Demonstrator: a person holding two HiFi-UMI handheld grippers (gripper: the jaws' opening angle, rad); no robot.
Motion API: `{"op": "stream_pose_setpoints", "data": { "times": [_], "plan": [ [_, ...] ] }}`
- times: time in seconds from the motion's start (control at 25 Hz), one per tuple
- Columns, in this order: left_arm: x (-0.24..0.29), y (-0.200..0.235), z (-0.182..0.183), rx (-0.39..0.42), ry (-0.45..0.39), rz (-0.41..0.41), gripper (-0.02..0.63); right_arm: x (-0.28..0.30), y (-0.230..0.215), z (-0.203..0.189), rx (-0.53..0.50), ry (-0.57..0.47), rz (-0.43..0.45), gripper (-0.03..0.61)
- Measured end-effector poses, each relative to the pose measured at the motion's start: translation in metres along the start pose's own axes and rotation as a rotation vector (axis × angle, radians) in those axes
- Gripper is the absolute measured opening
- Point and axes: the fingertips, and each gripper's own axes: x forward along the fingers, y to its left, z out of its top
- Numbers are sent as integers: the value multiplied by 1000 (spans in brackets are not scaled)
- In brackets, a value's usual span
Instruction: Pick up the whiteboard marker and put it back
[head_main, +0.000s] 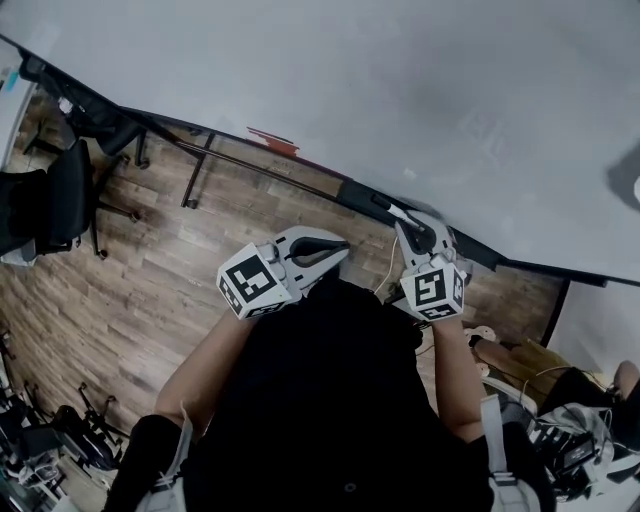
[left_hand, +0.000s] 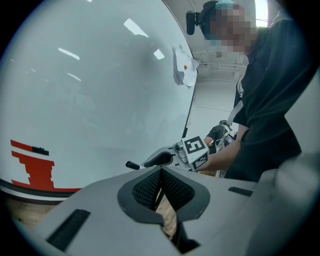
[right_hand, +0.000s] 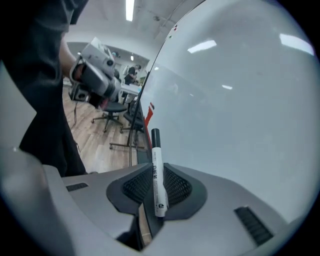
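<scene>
One whiteboard marker (right_hand: 158, 182), white-barrelled with a black cap, is counted. Two grey two-jaw grippers are seen: a left gripper (head_main: 338, 252) and a right gripper (head_main: 402, 218). Two black-and-white marker cubes are carried, a left cube (head_main: 250, 283) and a right cube (head_main: 437, 290). One large white whiteboard (head_main: 400, 90) is present, with one red stepped graphic (left_hand: 31, 167) and one white paper scrap (left_hand: 185, 72) on it. Two black office chairs (head_main: 62, 195) are counted on the wooden floor (head_main: 150, 270).

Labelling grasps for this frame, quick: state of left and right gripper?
Left gripper: shut, nothing between the jaws.
Right gripper: shut on the whiteboard marker.
</scene>
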Motion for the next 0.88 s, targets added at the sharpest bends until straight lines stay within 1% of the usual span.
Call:
{"op": "stream_pose_setpoints", "data": {
  "times": [0.16, 0.24, 0.32, 0.4, 0.48, 0.6, 0.72, 0.88],
  "plan": [
    [-7, -1, 18, 22, -28, 11, 12, -35, -8, 55, 83, -194, 8, 72],
    [-8, 3, 26, 37, -35, 16, 12, -46, -19, 79, 174, -309, 18, 72],
    [-8, 9, 33, 57, -47, 27, 12, -55, -31, 92, 278, -383, 31, 72],
    [-9, 14, 43, 73, -70, 42, 12, -66, -39, 103, 328, -437, 41, 72],
    [-10, 17, 57, 88, -83, 50, 12, -80, -45, 118, 374, -517, 50, 72],
    [-9, 16, 78, 127, -98, 54, 12, -100, -47, 130, 376, -615, 85, 72],
    [-8, 14, 97, 164, -110, 68, 12, -118, -49, 138, 379, -691, 100, 72],
    [-12, 11, 119, 200, -118, 83, 12, -132, -52, 142, 439, -771, 117, 72]
  ]
}}
